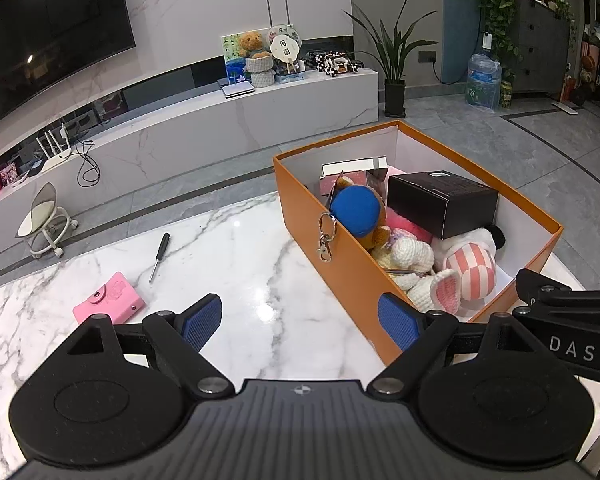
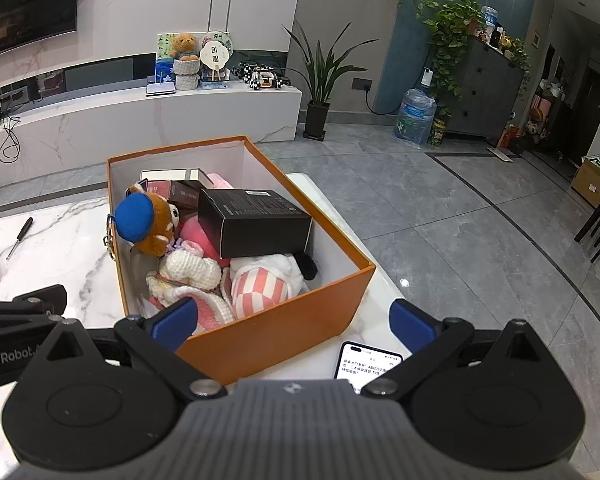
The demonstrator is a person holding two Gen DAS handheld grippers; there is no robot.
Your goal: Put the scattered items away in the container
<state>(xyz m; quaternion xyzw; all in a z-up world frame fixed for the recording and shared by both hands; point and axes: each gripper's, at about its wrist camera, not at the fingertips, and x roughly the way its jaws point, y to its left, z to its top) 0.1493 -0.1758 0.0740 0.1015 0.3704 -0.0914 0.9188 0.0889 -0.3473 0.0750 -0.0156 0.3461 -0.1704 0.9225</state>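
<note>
A: How full is the box?

B: Pretty full. The orange box sits on the tabletop, and inside are a bear with a blue hat, a black carton, some knit toys and a pink striped toy. A key ring hangs over the box's side.

A: So what is left out?

B: A pink wallet and a small screwdriver lie on the tabletop, well apart from the box, on its left. A phone lies just beside the box, near the right gripper. It is hard to say if the phone is meant to go in — its screen is lit.

A: Are the grippers holding anything?

B: No. The left gripper has its fingers wide apart, with nothing between them but bare tabletop and a bit of the box. The right one has its fingers wide apart too, and the box's near wall shows between them.

A: So how far along is the tidy-up?

B: Most of it looks done. The wallet and screwdriver are probably next — the left gripper is closer to them.
</note>
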